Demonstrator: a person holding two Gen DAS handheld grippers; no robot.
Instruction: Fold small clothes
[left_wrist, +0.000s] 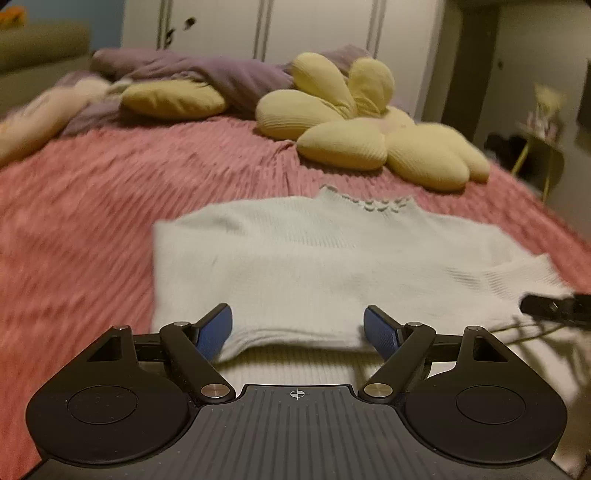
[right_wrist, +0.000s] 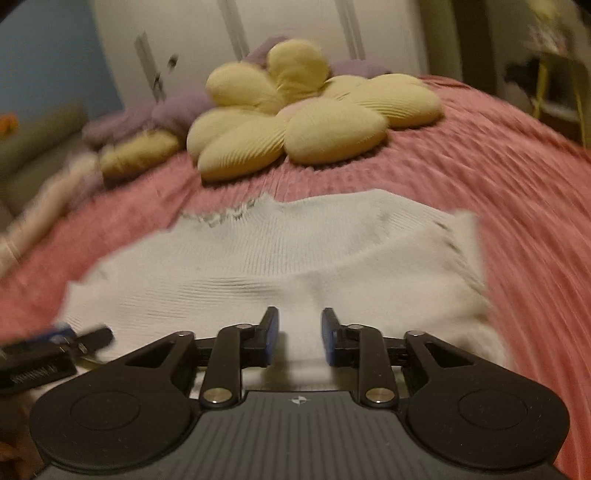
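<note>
A white knitted sweater (left_wrist: 314, 258) lies flat on the pink bedspread (left_wrist: 92, 221), collar pointing away, sleeves folded in over the body. My left gripper (left_wrist: 297, 326) is wide open and empty, just above the sweater's near folded edge. The right gripper's tip (left_wrist: 554, 306) shows at the right edge. In the right wrist view the same sweater (right_wrist: 277, 258) fills the middle. My right gripper (right_wrist: 300, 332) is open with a narrower gap, empty, over the sweater's near part. The left gripper's tip (right_wrist: 85, 339) shows at the lower left.
A yellow flower-shaped cushion (left_wrist: 369, 122) and a purple blanket (left_wrist: 207, 70) lie at the far end of the bed (right_wrist: 517, 184). White wardrobe doors (left_wrist: 295, 26) stand behind. A small side table (left_wrist: 543, 147) stands at the right beyond the bed's edge.
</note>
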